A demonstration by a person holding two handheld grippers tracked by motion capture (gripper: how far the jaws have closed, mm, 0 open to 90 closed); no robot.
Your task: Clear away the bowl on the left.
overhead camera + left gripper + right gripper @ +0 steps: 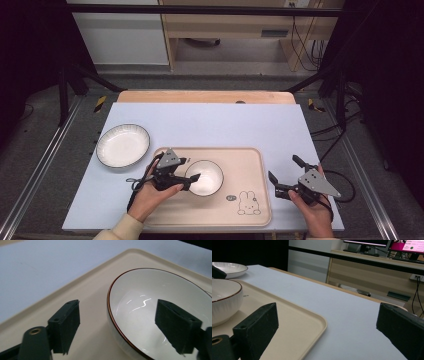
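A white bowl [205, 178] with a thin brown rim stands on a beige tray [244, 161] with a rabbit drawing at its front right corner. My left gripper [190, 169] is at the bowl's left edge and open. In the left gripper view the bowl [155, 307] has its rim between the jaws of that gripper [120, 323], one jaw outside over the tray [85, 292] and one inside the bowl, neither pressing on it. My right gripper [285, 168] stands open just right of the tray, with nothing in it. The right gripper view has that gripper [328, 330], the tray corner [297, 322] and the bowl [222, 302].
A white plate [123, 145] with a dark rim lies on the pale blue table cover [225, 125] left of the tray; the right gripper view has this plate [228, 267] at its far left. Black frame posts flank the table. A wooden desk with cables stands beyond the far edge.
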